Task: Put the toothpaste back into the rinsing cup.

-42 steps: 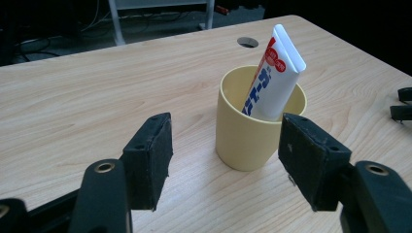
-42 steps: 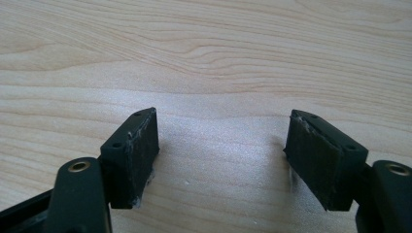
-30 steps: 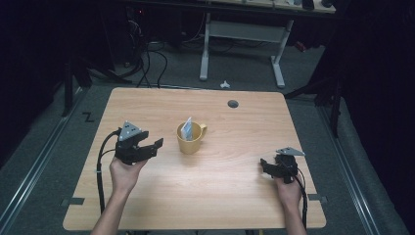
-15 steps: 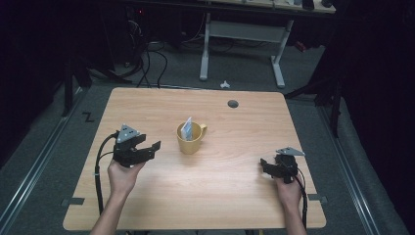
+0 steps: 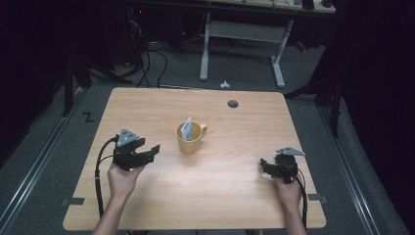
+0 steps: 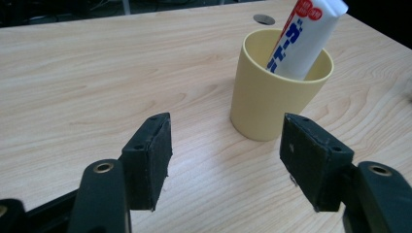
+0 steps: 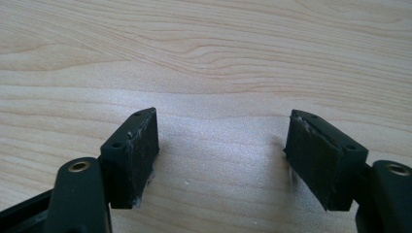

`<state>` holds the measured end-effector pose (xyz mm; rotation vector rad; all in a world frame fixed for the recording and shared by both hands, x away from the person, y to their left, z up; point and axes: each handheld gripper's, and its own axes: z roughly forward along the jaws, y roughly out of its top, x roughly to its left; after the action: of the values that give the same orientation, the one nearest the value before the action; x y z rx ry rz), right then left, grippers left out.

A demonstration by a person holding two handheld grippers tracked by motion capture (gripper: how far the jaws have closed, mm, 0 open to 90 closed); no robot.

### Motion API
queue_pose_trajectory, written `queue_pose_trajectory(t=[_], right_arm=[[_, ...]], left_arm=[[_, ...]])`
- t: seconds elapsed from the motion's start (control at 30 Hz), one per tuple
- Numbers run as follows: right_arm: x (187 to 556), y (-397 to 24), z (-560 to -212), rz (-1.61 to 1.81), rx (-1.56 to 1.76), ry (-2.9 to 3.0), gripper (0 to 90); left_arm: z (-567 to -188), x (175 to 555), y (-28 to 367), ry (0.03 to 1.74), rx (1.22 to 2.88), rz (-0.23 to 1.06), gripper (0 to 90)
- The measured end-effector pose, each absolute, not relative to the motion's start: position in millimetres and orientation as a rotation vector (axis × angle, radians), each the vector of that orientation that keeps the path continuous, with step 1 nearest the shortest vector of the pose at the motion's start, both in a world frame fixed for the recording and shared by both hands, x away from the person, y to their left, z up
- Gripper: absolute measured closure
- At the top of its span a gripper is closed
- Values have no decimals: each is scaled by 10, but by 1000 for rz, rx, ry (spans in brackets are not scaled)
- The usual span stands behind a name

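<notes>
Left gripper fingers spread near yellow cup holding toothpaste tube; right gripper fingers spread, empty over tabletop.

Left gripper slips back from the mug

The black left gripper with its grey three-cornered plate has drifted slightly toward the desk's near edge, away from the yellow plastic mug, its jaws apart and holding nothing
</notes>
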<state>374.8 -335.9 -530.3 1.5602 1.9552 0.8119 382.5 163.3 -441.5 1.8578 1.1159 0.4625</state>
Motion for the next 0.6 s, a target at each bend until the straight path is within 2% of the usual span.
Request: queue_pose_trajectory(t=[0.6], right_arm=[[3748,-3358,-5304,813,1560,1954,281]], left_arm=[[-4603,3768,1690,1167,1851,432,365]])
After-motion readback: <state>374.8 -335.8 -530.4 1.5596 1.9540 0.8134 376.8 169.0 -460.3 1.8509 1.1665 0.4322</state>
